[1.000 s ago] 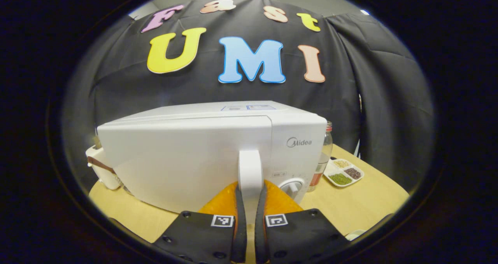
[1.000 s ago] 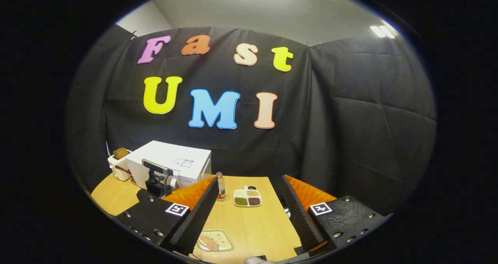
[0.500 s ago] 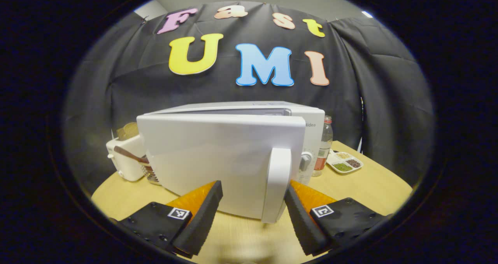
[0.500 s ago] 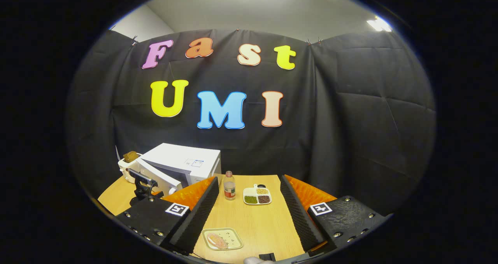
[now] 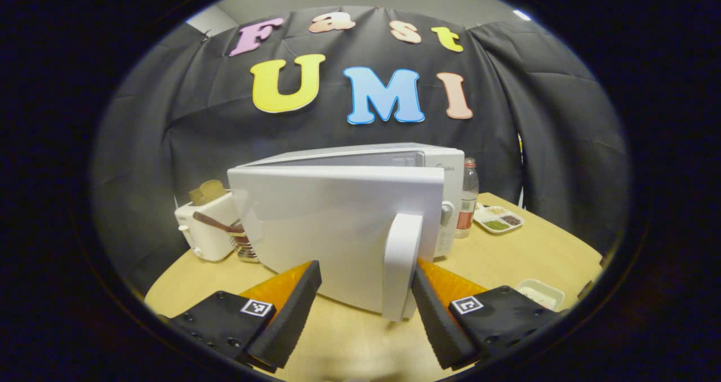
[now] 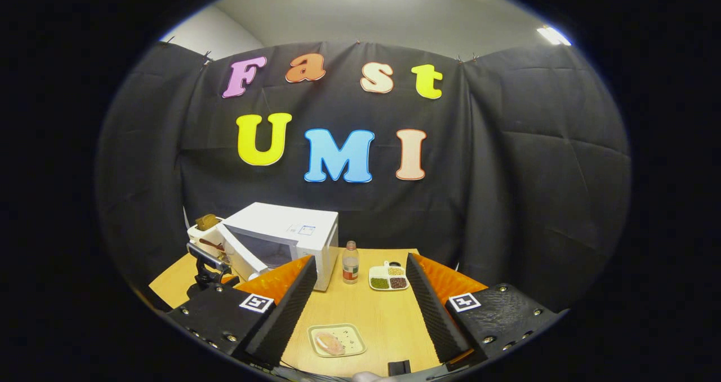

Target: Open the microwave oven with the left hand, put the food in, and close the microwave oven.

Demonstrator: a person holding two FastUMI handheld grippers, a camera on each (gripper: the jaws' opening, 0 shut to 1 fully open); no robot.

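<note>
In the left gripper view, the left claw (image 5: 365,309) stands wide open and holds nothing. The microwave oven (image 5: 360,213) rises dead ahead at twelve o'clock, its door (image 5: 332,230) swung partly out toward the camera. The upright door handle (image 5: 401,272) hangs between the spread fingers, close against the right-hand one, though I cannot tell if it touches. A pale dish (image 5: 539,293) sits on the counter (image 5: 524,258) off at four o'clock, partly behind that finger.

In the right gripper view, the right claw (image 6: 360,309) is likewise spread open and empty. The plate of food (image 6: 336,340) lies on the counter just ahead, low between its fingers at about six o'clock, the food's long axis running roughly from ten to four. The microwave oven stands at ten o'clock, well apart, its dark cavity (image 6: 269,252) showing past the open door. The left claw (image 6: 207,266) shows farther off, near the door's edge.

To my eye the right claw is much the nearer to the food, and the carry would run from there toward ten o'clock.
</note>
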